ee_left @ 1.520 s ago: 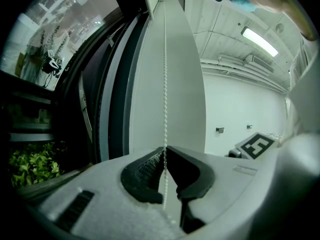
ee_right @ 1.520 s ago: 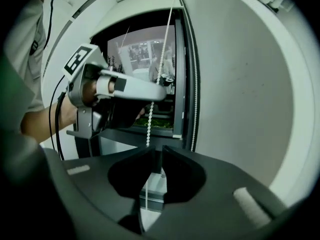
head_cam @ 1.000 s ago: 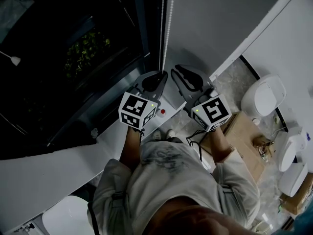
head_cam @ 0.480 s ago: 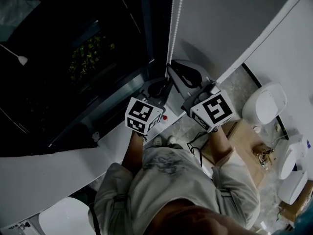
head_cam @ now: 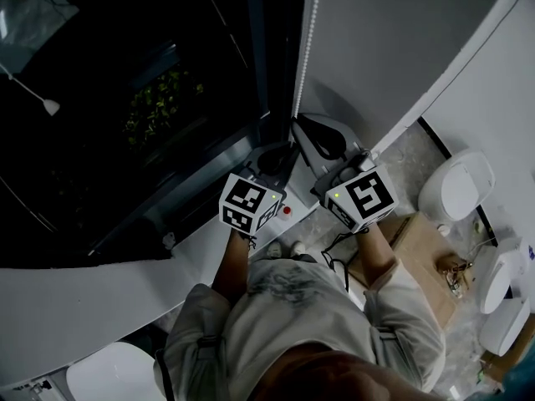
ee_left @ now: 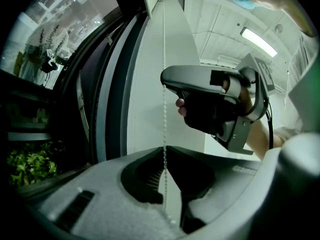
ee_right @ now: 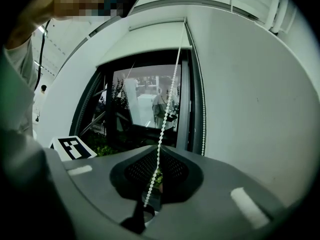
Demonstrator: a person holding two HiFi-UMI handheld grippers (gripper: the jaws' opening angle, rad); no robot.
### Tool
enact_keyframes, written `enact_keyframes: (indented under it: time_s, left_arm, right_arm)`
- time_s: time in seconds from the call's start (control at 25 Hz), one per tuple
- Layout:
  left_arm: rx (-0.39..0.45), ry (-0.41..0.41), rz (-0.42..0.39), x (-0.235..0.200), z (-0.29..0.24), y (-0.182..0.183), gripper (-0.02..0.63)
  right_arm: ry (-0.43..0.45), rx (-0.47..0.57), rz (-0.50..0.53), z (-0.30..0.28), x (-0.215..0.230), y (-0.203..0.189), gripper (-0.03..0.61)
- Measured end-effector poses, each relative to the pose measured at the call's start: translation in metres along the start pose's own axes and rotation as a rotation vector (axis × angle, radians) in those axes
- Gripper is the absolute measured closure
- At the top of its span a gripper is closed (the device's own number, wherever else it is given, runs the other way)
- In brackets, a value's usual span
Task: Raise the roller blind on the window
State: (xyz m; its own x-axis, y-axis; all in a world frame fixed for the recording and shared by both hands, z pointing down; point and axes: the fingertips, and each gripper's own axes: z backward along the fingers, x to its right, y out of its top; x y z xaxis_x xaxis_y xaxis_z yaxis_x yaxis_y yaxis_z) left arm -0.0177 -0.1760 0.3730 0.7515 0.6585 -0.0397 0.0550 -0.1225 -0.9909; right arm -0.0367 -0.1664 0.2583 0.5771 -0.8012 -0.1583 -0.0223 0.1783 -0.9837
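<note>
Both grippers on the blind cord
Left hand-held gripper and right hand-held gripper are each clenched on the bead chain beside the window. The roller blind seems near the top. Pull straight down the strand, holding with one while the other regrips higher.

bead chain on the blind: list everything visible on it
The bead chain is a thin string of small pale beads, plastic by the look. It hangs straight and near vertical beside the dark window frame. The left gripper is shut on it, and the right gripper is shut on it just above. Below the left fingers it carries on down out of view. A second strand hangs free along the frame, untouched.
</note>
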Motion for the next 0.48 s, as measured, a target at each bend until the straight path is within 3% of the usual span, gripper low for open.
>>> enact_keyframes:
  time_s: [0.48]
  left_arm:
    - [-0.066, 0.001, 0.028, 0.000, -0.010, -0.032, 0.589]
  right_arm:
    - [-0.013, -0.063, -0.016, 0.003, 0.000, -0.032, 0.555]
